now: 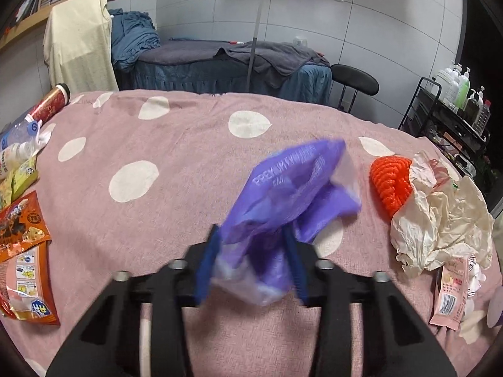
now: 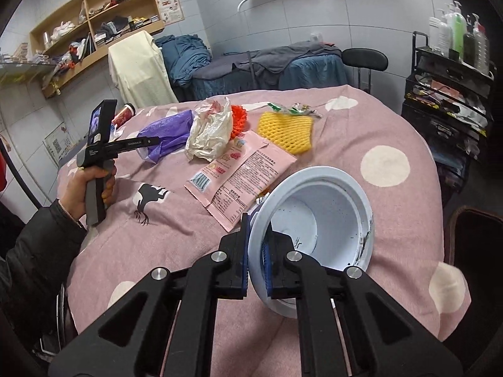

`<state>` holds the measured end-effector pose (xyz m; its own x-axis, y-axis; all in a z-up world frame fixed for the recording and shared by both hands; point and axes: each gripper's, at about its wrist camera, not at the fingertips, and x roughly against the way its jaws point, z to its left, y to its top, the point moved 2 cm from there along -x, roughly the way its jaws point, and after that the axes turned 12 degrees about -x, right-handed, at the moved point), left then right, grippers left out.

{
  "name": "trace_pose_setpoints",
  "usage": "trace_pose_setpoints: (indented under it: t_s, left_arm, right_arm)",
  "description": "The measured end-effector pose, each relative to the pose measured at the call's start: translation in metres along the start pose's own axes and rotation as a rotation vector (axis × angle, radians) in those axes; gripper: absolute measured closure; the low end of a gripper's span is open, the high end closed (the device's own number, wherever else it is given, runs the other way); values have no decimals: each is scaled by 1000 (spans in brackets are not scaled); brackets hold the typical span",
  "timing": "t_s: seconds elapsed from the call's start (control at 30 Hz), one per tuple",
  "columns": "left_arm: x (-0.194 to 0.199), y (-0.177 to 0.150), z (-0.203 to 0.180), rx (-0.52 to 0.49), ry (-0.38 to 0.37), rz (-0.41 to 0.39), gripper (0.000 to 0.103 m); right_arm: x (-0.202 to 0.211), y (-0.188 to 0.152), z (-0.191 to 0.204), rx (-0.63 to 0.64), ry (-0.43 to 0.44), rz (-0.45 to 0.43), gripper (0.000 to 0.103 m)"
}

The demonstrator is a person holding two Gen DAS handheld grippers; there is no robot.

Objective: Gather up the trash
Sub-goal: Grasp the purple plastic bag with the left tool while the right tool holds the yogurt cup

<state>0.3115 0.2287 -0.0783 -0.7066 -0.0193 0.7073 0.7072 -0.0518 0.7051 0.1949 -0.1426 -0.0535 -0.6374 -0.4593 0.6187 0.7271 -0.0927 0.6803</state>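
Note:
My left gripper [image 1: 251, 245] is shut on a crumpled purple plastic bag [image 1: 292, 185] and holds it above the pink dotted bedspread [image 1: 176, 207]; the bag also shows in the right wrist view [image 2: 166, 133], with the left gripper [image 2: 155, 140] on it. My right gripper [image 2: 256, 251] is shut on the rim of a white plastic bowl [image 2: 320, 216], tilted with its opening towards me. Crumpled white paper [image 1: 440, 216] [image 2: 210, 135], an orange knit piece [image 1: 389, 182] [image 2: 238, 117], a pink snack wrapper [image 2: 242, 172] [image 1: 449, 292] and a yellow foam net [image 2: 287, 130] lie on the bed.
At the left edge lie an orange snack bag [image 1: 23, 251], plastic bottles [image 1: 19, 144] and a red can [image 1: 52, 105]. A black cart with bottles [image 2: 452, 72] stands at right. A blue massage bed [image 1: 220, 66] and a black stool [image 1: 355, 83] stand behind.

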Motion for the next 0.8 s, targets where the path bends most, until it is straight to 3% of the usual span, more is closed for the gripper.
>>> trace_pose_setpoints:
  t_s: [0.03, 0.17, 0.63, 0.8]
  left_arm:
    - [0, -1, -1, 6, 4, 5, 85]
    - [11, -8, -3, 34, 23, -12, 87]
    - [97, -32, -38, 62, 46, -174, 88]
    - [123, -41, -63, 57, 3, -227, 88]
  right_arm:
    - [2, -1, -1, -5, -1, -3, 94]
    - [9, -5, -6, -30, -4, -21, 94]
    - [38, -13, -15, -64, 10, -91, 94]
    - [48, -18, -23, -86, 13, -104, 94]
